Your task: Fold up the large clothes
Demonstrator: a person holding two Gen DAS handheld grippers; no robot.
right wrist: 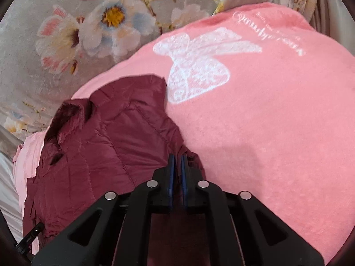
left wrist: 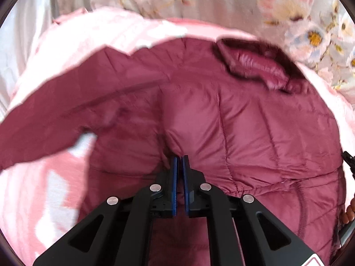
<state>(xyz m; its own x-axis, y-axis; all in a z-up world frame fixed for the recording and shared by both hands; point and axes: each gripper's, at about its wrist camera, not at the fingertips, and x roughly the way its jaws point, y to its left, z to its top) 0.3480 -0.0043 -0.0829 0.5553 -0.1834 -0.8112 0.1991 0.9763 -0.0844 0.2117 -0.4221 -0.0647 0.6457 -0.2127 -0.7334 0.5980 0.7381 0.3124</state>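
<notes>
From the left wrist camera, the maroon quilted jacket (left wrist: 221, 119) fills most of the view, lying on a pink blanket (left wrist: 40, 190) spread over a bed with a floral cover (left wrist: 288, 6). The left gripper (left wrist: 180, 158) has its blue pads drawn close together with a fold of the jacket's fabric pinched between them — narrow and holding the jacket near its lower middle. One sleeve (left wrist: 66, 115) stretches out to the left of the picture, still extended and not brought in over the body; the picture is blurred there, so its exact lie is hard to judge. The furry collar (left wrist: 255, 66) sits at the far end, toward the floral cover.

From the right wrist camera, the jacket (right wrist: 106, 146) occupies the left half of the picture, bunched and creased rather than flat, with the collar (right wrist: 68, 115) at its far left. The right gripper (right wrist: 178, 158) is likewise nearly closed, its pads gripping the jacket's edge where it meets the pink blanket (right wrist: 266, 133), which carries a white lace bow print (right wrist: 195, 66). The tip of the other gripper shows at the lower left edge.

By my reading the fold is at an early stage — both grippers have hold of the hem side, but no neat fold is visible. The sleeve tuck and the folding of the body appear to remain.
</notes>
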